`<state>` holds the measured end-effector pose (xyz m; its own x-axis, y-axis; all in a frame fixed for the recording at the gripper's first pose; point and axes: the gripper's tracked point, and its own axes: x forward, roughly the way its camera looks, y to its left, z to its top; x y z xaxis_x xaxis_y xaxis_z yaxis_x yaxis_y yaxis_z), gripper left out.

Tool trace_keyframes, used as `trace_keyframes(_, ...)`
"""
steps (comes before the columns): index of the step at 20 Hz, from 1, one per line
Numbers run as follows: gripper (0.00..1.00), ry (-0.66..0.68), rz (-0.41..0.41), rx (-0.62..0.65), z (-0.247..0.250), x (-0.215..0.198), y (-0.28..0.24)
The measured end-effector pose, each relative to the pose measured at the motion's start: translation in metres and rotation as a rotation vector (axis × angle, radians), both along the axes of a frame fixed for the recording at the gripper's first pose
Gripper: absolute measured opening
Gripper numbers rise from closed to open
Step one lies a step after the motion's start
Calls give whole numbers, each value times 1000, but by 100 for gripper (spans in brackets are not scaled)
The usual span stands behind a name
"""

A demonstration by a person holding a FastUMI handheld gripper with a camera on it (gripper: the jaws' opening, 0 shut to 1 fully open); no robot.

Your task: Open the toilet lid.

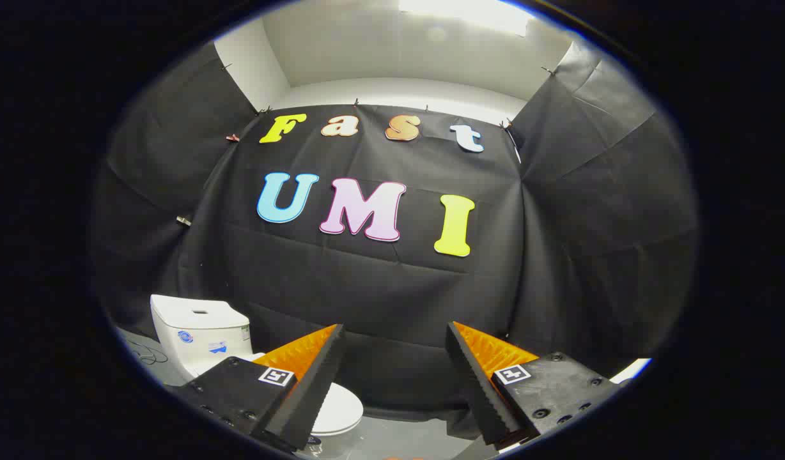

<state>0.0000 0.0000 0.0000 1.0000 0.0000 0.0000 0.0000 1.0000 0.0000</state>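
1. Toilet (204, 335) stands low and to the left, against the booth's black cloth wall (380, 287); its tank sits nearest the wall and the bowl runs out toward the gripper.
2. Lid (340, 409) lies flat and closed on the bowl, partly hidden behind the left finger; so the task looks not yet begun, with the whole lift left to do.
3. Cable (140, 352) trails on the floor just left of the tank.
4. Gripper (396, 338) hangs well above the toilet and apart from it, aimed mostly at the wall rather than down at the bowl.
5. Fingers (309, 383) are spread wide with only wall between them; they grasp nothing and touch nothing.
6. Judging from this pose, the hand needs to tip down and swing left to bring the fingertips to the lid's front edge, then get under or pinch that edge before raising it toward the tank.
7. Floor (399, 437) shows grey and glossy below the fingers, to the right of the bowl.
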Motion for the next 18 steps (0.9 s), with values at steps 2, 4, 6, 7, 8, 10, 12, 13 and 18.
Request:
trace_keyframes(2,98,6,8,-1,-2,0,2)
trace_keyframes(4,98,-1,15,1,1,-1,3)
trace_keyframes(6,98,-6,16,-2,2,-1,2)
trace_keyframes(7,97,-5,18,0,2,0,3)
trace_keyframes(8,97,-2,20,3,0,0,4)
trace_keyframes(10,97,12,21,9,-5,0,2)
trace_keyframes(12,98,25,18,17,-8,0,0)
trace_keyframes(13,98,27,17,23,-9,0,-1)
trace_keyframes(18,98,25,28,16,-8,2,4)
